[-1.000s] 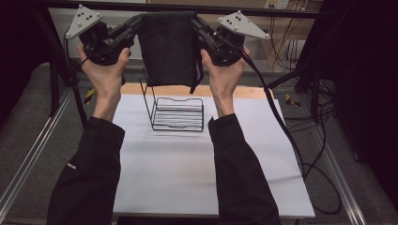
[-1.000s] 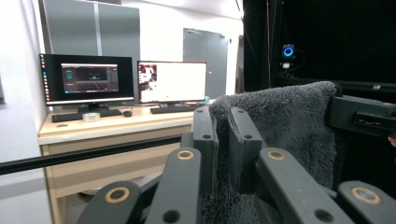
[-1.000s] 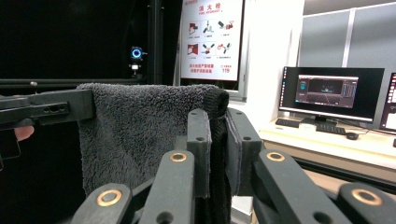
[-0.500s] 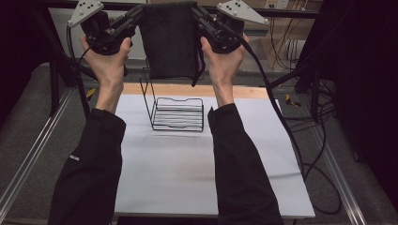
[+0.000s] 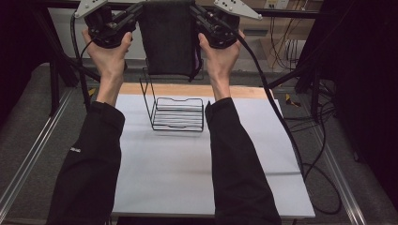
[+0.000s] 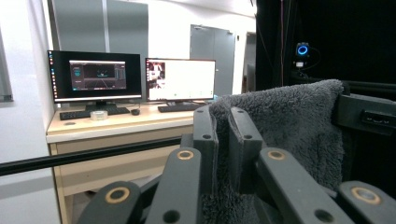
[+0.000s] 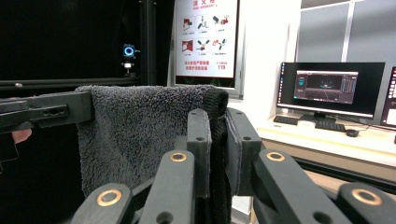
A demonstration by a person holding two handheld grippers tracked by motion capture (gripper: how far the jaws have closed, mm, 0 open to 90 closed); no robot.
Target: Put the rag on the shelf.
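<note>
A dark grey fluffy towel (image 5: 169, 40) hangs stretched between both grippers, high above the far edge of the table. My left gripper (image 5: 136, 11) is shut on the towel's upper left corner. My right gripper (image 5: 196, 11) is shut on the upper right corner. In the left gripper view the jaws pinch the towel (image 6: 285, 126) edge at the gripper (image 6: 223, 135). In the right gripper view the towel (image 7: 140, 135) sits clamped in the gripper (image 7: 218, 140). A black wire rack (image 5: 176, 112) stands on the white table (image 5: 187, 173) below the towel.
A wooden strip (image 5: 244, 91) runs along the table's far edge. Cables (image 5: 300, 145) trail down the right side. Black frame bars (image 5: 56, 70) stand at the left. Monitors on a desk (image 6: 130, 79) lie beyond the table.
Both grippers have risen with the towel, which now hangs higher and farther from the rack.
</note>
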